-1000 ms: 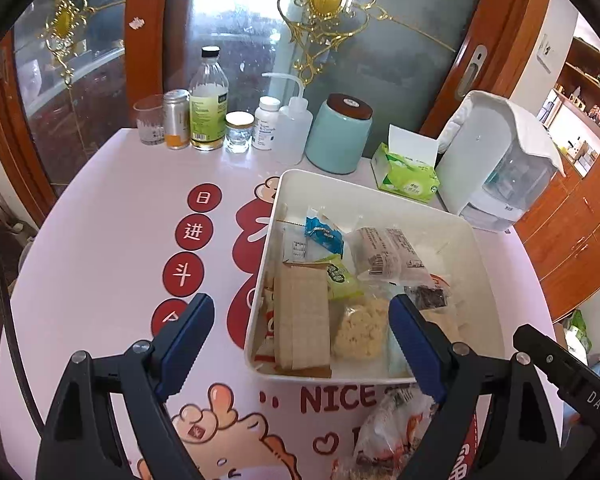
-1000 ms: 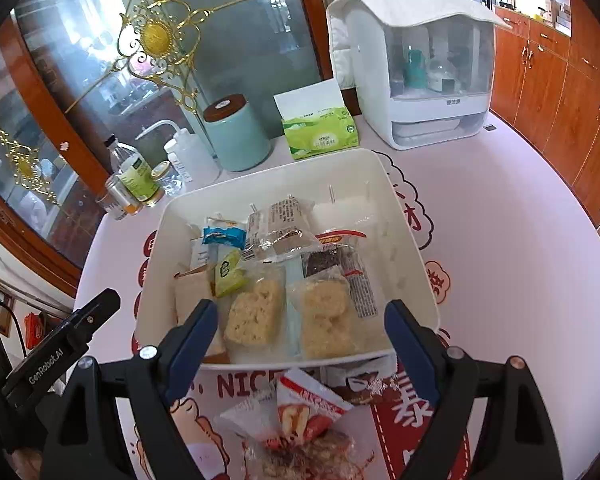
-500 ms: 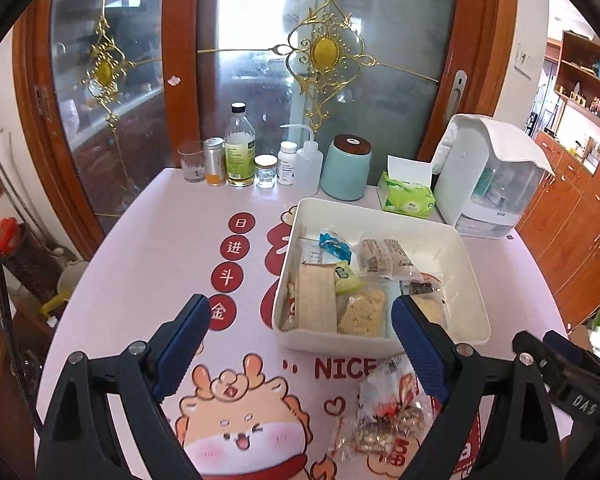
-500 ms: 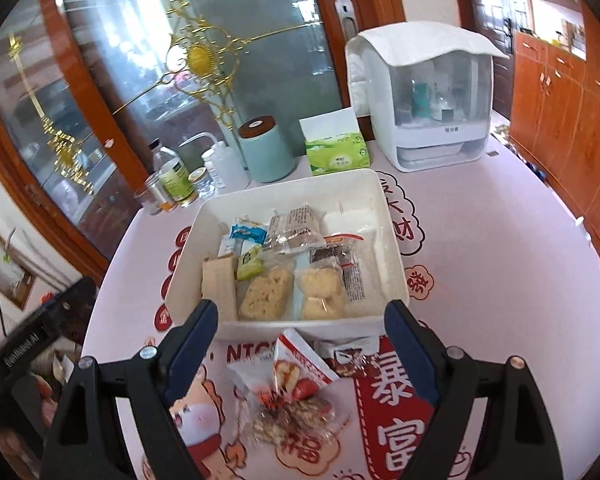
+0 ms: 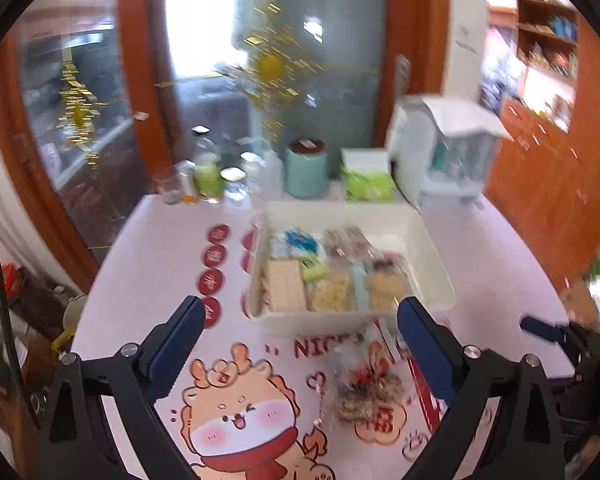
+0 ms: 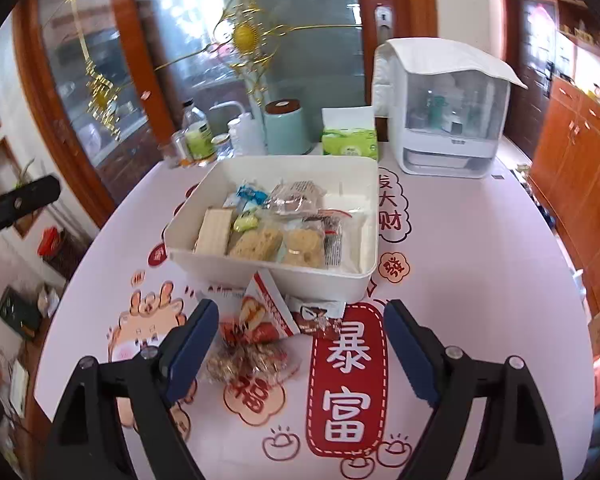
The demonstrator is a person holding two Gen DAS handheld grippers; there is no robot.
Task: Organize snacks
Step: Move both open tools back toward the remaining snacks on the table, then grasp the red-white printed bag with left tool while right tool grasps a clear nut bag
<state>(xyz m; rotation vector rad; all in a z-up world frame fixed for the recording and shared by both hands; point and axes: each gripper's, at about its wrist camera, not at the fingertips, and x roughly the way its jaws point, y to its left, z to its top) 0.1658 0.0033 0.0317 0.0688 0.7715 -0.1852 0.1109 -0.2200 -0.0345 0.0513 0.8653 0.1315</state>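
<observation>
Both claws hang wide apart and empty: the left claw [image 5: 300,338] has just been opening. Loose snack packets [image 6: 256,332] lie on the tabletop [image 6: 480,280] under the right claw [image 6: 298,334], with the white bin [image 6: 268,270] of snacks just beyond.

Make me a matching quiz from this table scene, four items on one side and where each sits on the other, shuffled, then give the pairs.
Items
1. white bin
2. loose snack packets
3. green tissue pack
4. teal canister

Places
A. on the tablecloth in front of the bin
B. middle of the table, holding wrapped snacks
C. beside the squeeze bottle, behind the bin
D. next to the white appliance

Pairs: 1-B, 2-A, 3-D, 4-C
</observation>
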